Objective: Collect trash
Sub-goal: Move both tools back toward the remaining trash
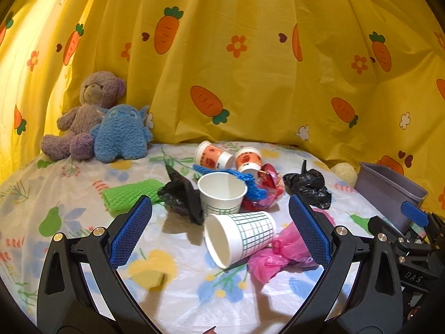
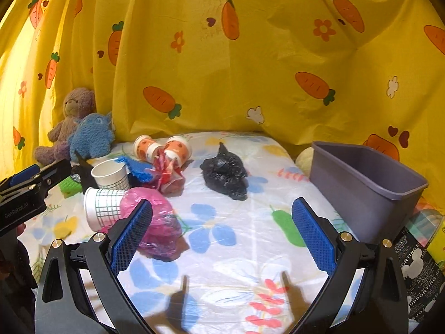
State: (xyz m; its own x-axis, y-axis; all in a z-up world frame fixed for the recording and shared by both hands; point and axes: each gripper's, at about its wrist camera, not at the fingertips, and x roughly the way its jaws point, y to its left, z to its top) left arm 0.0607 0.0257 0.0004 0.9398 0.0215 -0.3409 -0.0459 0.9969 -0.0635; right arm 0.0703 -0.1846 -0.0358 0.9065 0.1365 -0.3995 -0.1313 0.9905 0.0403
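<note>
Trash lies heaped on a floral sheet [image 1: 178, 300]. A checked paper cup [image 1: 239, 238] lies on its side, a second one [image 1: 222, 192] stands upright behind it. Around them are a pink plastic bag [image 1: 281, 253], two black bags [image 1: 308, 185] [image 1: 180, 194], blue netting [image 1: 244, 181], a red wrapper [image 1: 271, 183], two orange cups [image 1: 212, 156] and green foam [image 1: 129, 194]. My left gripper [image 1: 219, 231] is open, with the fallen cup between its fingers, not touched. My right gripper [image 2: 222, 235] is open over bare sheet, the pink bag [image 2: 158, 222] by its left finger. A purple bin [image 2: 364, 183] stands at right.
Two plush toys, a purple bear [image 1: 86, 111] and a blue monster [image 1: 121, 133], sit at the back left. A yellow carrot-print curtain [image 1: 250, 69] closes off the back. Printed packages [image 2: 420, 261] lie beside the bin. The right gripper's body [image 1: 411, 250] shows at the left view's right edge.
</note>
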